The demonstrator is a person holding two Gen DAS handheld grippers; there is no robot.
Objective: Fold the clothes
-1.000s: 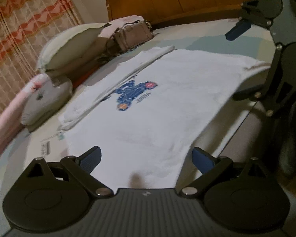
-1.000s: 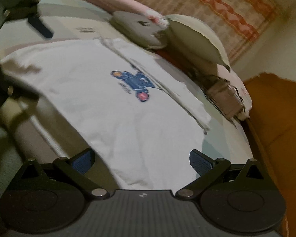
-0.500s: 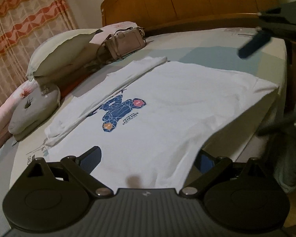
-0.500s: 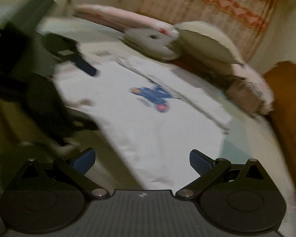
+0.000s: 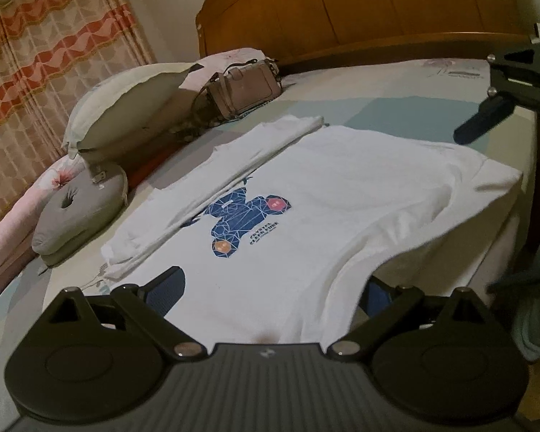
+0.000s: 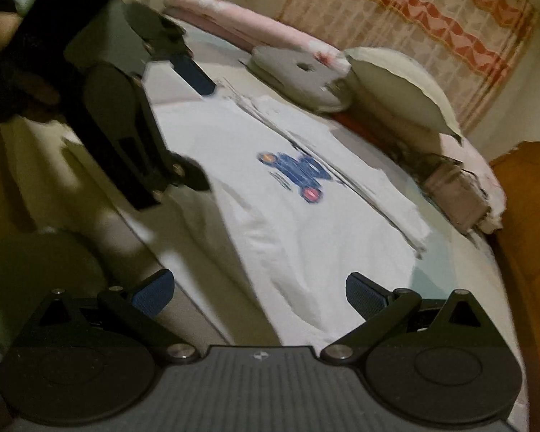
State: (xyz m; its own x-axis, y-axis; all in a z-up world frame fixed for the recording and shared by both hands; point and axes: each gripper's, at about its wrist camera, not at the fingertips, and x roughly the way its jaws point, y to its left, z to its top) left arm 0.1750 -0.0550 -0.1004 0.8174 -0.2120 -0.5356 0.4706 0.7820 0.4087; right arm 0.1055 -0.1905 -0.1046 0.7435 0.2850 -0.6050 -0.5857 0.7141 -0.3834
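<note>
We hover both grippers, left and right, jaws wide and empty, at the shirt hem. Its near edge overhangs the bed; a one-layer pinch could drag it off.

Setting: home bedroom, dim indoor light. Evidence: bed with pale printed sheet and tall wooden headboard; cream pillow and grey round cushion along far side; rolled pink floral bedding; handbag left on mattress; orange-and-cream patterned curtain over wall.
</note>
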